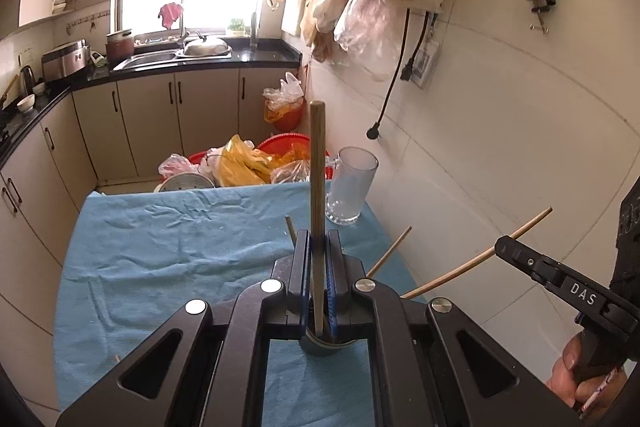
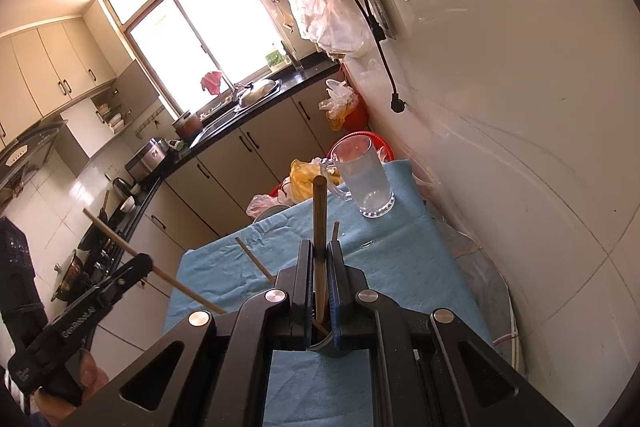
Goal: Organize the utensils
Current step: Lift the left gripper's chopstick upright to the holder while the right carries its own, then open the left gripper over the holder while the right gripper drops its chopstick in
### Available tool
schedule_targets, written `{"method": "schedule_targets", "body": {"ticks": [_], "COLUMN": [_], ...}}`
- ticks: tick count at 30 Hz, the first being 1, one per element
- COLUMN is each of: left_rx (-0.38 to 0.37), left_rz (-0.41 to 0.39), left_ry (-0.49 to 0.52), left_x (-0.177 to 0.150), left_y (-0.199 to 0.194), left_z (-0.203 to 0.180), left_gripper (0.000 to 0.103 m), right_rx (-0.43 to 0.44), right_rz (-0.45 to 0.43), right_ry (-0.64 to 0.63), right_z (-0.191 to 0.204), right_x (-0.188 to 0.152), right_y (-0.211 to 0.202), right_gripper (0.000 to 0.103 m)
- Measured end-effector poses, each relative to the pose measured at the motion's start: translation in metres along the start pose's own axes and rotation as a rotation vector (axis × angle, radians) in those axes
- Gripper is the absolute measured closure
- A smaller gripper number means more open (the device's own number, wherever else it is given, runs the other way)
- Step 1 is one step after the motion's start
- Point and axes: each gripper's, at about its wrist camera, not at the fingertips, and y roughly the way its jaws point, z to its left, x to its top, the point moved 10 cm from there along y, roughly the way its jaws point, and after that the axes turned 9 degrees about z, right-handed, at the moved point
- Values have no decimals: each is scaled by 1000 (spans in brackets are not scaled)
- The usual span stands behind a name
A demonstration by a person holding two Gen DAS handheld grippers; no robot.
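Left tool [image 1: 319, 247]: jaws together, clamped on a brown chopstick [image 1: 317, 195] that stands upright at centre frame in the left wrist view, its lower end reaching down toward a dark round holder [image 1: 322, 345] on the blue cloth [image 1: 168, 247] covering the table.

Right tool [image 2: 320, 251]: jaws together, clamped on a second chopstick [image 2: 319, 227], likewise upright at centre frame in the right wrist view, above the same holder [image 2: 326, 347].

The right tool is also seen at lower right of the left wrist view, holding its chopstick, which slants toward upper right. The left tool appears at lower left of the right wrist view, with its stick slanting toward upper left.

Other thin sticks [image 1: 389, 251] jut out beside the tools; where their lower ends rest cannot be told.

A clear glass mug [image 1: 351, 185] stands upright on the cloth at its far right corner, near the white wall.
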Motion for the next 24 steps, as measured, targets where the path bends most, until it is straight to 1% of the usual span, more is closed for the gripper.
{"method": "schedule_targets", "body": {"ticks": [9, 16, 20, 24], "left_rx": [9, 4, 2, 0], "left_rz": [53, 119, 137, 140], "left_ry": [-3, -25, -23, -29], "left_x": [-10, -21, -25, -25], "left_y": [39, 67, 75, 75], "left_z": [0, 8, 8, 9], "left_gripper": [96, 96, 96, 95], "right_rx": [-2, -19, -16, -8], "right_rz": [54, 119, 159, 175], "right_ry": [0, -8, 2, 6], "right_z": [-4, -6, -8, -8], "right_x": [-10, -21, -26, -26], "right_y": [27, 59, 74, 81], "right_gripper": [96, 96, 96, 94]}}
